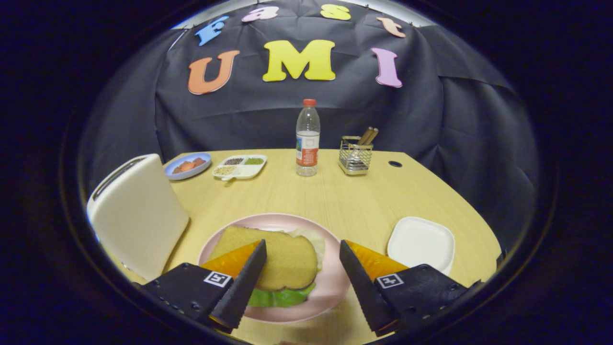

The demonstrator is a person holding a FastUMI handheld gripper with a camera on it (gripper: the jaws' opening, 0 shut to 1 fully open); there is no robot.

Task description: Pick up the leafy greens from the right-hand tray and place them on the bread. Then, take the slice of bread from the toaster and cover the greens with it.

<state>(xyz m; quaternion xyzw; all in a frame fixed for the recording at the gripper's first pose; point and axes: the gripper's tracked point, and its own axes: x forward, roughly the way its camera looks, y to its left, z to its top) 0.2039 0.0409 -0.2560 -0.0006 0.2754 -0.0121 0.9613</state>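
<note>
One toaster (pixel 139 215), white, is sitting at 9 o'clock from the pink plate (pixel 330 282), just beside it; its slots are facing away so contents can't be told. One blue dish (pixel 188 166) at 11 o'clock is holding reddish-orange pieces. One white divided tray (pixel 239 166) next to it is showing four compartments with dark, green, tan and pale bits. One water bottle (pixel 307 138), red cap, is standing upright at 12 o'clock, far side of the table (pixel 335 196). One wire caddy (pixel 355 155) at 1 o'clock is holding two wooden handles (pixel 368 136), tilted. One white square tray (pixel 421 243) at 3 o'clock of the plate is lying near the right finger.

One pink plate is carrying the stack: one bread slice (pixel 282 256) is lying on top, leafy greens (pixel 282 297) are poking out under it at 6 o'clock and at 1 o'clock. Any lower slice is hidden.

One gripper (pixel 302 285) is hovering over the plate, two fingers (pixel 242 282) spread wide apart, gripping nothing. Left finger is overlapping the bread's left edge in view; contact can't be told. Right finger is standing off the bread's right side, over the plate rim.
</note>
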